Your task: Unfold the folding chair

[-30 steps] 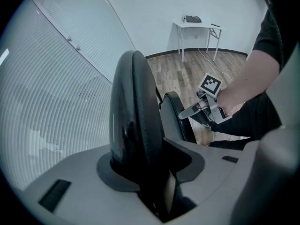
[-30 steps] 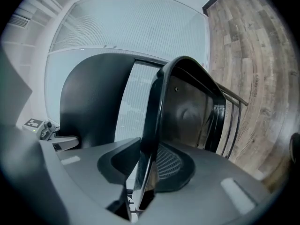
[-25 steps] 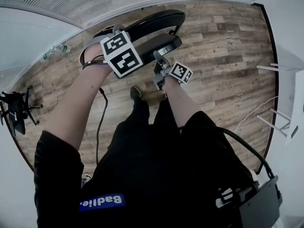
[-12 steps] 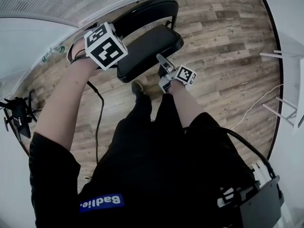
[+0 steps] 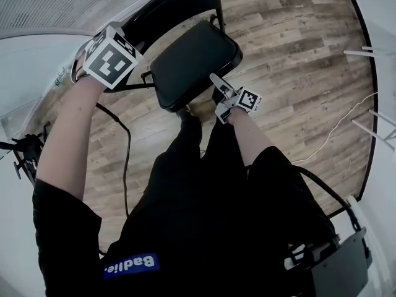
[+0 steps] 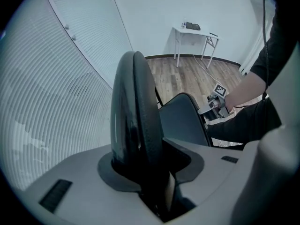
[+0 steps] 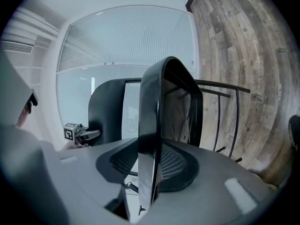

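Observation:
The black folding chair stands on the wood floor in front of me, partly opened. Its curved backrest is at the top of the head view and its seat is tilted out below it. My left gripper points steeply down and is shut on the backrest's top edge, which fills the space between its jaws. My right gripper points level at the seat's front edge. That edge sits between its jaws, the pads touch it, and the jaws are opening. Chair legs show to the right.
My legs in black trousers and a shoe stand just below the seat. A black cable runs along the floor at left, a thin wire at right. A black tripod is far left, and a white table stands by the far wall.
The seat has swung away from the backrest and the chair stands wider open. My right gripper moved down and right with the seat edge. My left gripper shifted left with the backrest.

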`<state>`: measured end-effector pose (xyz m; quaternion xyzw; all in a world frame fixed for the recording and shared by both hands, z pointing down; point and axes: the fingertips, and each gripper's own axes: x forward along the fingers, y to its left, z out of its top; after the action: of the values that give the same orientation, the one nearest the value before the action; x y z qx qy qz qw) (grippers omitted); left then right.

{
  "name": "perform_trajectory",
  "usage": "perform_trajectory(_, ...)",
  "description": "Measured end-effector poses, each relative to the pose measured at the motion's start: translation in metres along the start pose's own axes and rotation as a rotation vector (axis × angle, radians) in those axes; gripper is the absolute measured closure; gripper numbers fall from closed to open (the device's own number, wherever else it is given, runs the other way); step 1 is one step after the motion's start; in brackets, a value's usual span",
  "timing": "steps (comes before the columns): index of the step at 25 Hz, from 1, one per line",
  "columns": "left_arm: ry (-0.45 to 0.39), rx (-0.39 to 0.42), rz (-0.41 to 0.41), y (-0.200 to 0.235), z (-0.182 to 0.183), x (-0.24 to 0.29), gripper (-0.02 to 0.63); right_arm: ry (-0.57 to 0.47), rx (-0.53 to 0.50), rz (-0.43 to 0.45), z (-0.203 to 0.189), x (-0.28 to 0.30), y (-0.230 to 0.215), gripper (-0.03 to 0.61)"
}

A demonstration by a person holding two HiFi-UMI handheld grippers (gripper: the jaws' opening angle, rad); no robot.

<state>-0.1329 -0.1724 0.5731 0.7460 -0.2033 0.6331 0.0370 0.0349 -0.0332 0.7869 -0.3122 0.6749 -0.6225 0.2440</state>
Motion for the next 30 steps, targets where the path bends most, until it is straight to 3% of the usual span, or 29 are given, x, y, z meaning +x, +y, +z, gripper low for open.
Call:
perform_trajectory(6,-0.006,-0.003,-0.019,-0.003,0.003,0.003,0.463,-0.020,0.044,-0.008,-0.005,-0.027,-0.020,0.462)
perform_trajectory(12,-0.005,-0.013,-0.027,-0.010,0.000,0.005,0.463,-0.026,0.043,0.041,-0.010,-0.045,-0.032,0.455)
perform_trajectory(30,-0.019,-0.047,-0.098,-0.027,0.000,0.063,0.463,-0.093,0.101,-0.056,-0.016,-0.110,-0.142,0.390)
